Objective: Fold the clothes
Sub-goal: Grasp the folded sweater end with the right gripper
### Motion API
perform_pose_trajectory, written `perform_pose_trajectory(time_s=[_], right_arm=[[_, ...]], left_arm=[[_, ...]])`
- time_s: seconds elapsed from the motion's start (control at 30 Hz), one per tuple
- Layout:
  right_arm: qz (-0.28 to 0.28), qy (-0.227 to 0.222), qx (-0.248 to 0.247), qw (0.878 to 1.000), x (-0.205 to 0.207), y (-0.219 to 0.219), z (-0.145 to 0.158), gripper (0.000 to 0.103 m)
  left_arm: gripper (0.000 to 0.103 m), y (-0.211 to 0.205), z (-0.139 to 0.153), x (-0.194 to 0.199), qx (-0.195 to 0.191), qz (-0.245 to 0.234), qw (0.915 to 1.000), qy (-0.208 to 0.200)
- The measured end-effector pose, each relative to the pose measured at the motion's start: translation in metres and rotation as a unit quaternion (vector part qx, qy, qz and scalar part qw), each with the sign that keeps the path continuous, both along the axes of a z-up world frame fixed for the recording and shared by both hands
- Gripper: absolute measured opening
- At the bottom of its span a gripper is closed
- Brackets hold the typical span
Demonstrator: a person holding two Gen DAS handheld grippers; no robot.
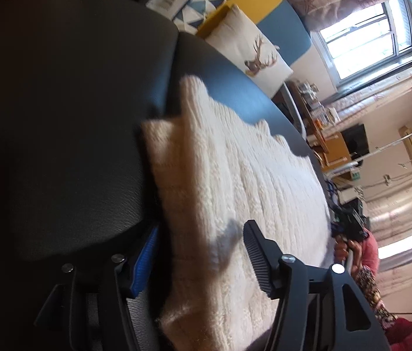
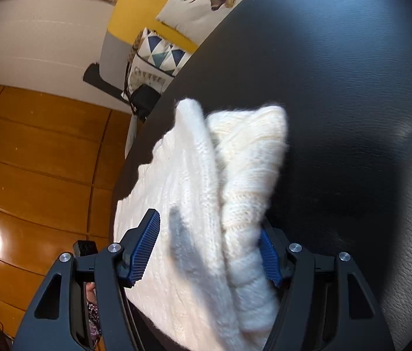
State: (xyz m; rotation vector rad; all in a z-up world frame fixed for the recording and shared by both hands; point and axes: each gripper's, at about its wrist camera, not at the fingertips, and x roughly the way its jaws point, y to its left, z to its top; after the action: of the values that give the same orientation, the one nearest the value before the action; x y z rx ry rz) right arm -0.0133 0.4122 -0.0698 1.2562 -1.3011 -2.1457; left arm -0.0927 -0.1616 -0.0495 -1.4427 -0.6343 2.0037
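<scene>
- Presently, the left gripper [image 1: 197, 260] has its black fingers spread wide; the blue-padded finger [image 1: 144, 263] sits at the left edge of a cream cable-knit sweater [image 1: 235, 175], the ribbed black finger [image 1: 260, 260] rests over the knit surface, and a thick fold of the garment lies between them without being pinched.
- The cream knit lies on a black leather-textured tabletop [image 1: 68, 134], folded into layers, with one corner raised toward the far edge.
- Beyond the table: a white cushion printed with a deer head [image 1: 252, 49], a blue-and-white triangle-pattern cushion [image 1: 197, 3], and a barred window [image 1: 364, 32].
- In the right wrist view, the right gripper [image 2: 209, 251] stands likewise apart, blue ribbed pads facing inward; the left pad [image 2: 144, 251] is clear of the fabric's upper face, the right pad [image 2: 269, 260] is touching the rolled edge of the cream knit.
- The bundled fold fills the gap between the fingers; whether it is lifted or merely lying there cannot be determined.
- A polished orange wooden floor [image 2: 30, 169] lies to the left of the table.
</scene>
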Motion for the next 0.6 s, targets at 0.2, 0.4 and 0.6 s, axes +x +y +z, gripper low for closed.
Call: perform_pose_trajectory(time_s=[0.2, 0.4, 0.6], right_arm=[[0.019, 0.001, -0.006, 1.000, -0.006, -0.006, -0.002, 0.066], [0.022, 0.004, -0.004, 1.000, -0.006, -0.007, -0.002, 0.066], [0.025, 0.001, -0.003, 1.000, -0.006, -0.003, -0.002, 0.066]], left_arm=[[0.065, -0.001, -0.005, -0.007, 0.025, -0.014, 0.9994, -0.021], [0.074, 0.007, -0.002, -0.010, 0.034, -0.027, 0.9989, -0.016], [0.080, 0.020, 0.002, -0.003, 0.065, -0.043, 0.9966, 0.025]])
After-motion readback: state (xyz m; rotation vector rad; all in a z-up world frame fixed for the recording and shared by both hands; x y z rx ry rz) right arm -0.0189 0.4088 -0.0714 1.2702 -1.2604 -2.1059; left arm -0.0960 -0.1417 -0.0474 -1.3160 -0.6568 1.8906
